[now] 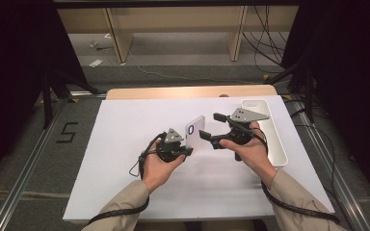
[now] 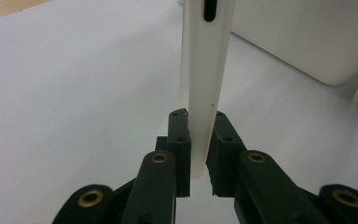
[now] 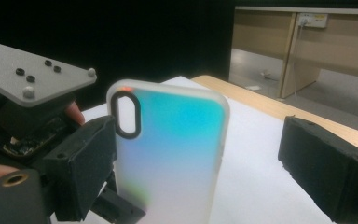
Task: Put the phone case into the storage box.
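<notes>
Translucent white, the phone case point(image 3: 168, 154) has its lower end hidden between the left gripper point(image 2: 199, 140) jaws, which clamp it above the tabletop point(image 1: 125, 159). Its long axis stands roughly upright, camera cutout topmost. The right gripper point(image 3: 191, 172) jaws stand wide around it, seemingly not touching.

A white sheet point(image 1: 125, 159) covers the light wooden bench point(image 1: 173, 92), which stands on a grey floor point(image 1: 183, 48) strewn with black cables point(image 1: 265, 48). Beyond it stand pale wooden furniture legs point(image 1: 115, 36). Both sides lie in deep darkness.
</notes>
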The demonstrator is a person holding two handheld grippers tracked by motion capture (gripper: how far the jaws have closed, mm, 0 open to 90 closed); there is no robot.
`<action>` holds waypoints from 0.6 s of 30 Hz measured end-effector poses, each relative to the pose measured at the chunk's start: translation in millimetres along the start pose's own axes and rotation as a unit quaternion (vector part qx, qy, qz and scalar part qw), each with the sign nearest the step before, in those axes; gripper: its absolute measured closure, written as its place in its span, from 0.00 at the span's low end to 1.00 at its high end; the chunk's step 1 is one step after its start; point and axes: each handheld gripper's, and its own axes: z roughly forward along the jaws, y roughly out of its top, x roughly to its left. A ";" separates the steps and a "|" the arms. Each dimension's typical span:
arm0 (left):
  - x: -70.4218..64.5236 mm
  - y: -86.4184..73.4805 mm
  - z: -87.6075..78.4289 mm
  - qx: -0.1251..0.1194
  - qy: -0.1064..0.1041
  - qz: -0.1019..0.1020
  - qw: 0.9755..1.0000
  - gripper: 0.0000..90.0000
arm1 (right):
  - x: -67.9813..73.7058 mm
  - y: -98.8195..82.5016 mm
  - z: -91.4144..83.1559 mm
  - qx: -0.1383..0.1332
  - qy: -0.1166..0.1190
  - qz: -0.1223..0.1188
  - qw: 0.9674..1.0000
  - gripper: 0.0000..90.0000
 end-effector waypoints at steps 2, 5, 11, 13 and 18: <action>-1.1 0.4 0.8 0.001 0.000 -0.001 1.000 0.90 | 1.1 -0.1 0.7 -0.004 -0.003 0.006 1.000 0.12; -2.4 0.7 1.8 0.001 0.000 -0.002 1.000 0.90 | 2.7 -0.5 1.7 -0.006 -0.008 0.011 1.000 0.10; -5.3 1.8 4.2 0.000 -0.002 -0.001 1.000 0.90 | 7.2 -2.1 6.2 -0.012 -0.014 0.022 1.000 0.07; -6.1 2.2 4.8 0.000 -0.003 -0.001 1.000 0.90 | 9.2 -2.8 8.1 -0.010 -0.015 0.021 1.000 0.07; -8.7 2.7 6.2 0.000 -0.003 0.001 1.000 0.90 | 13.4 -4.7 13.5 -0.008 -0.018 0.024 1.000 0.07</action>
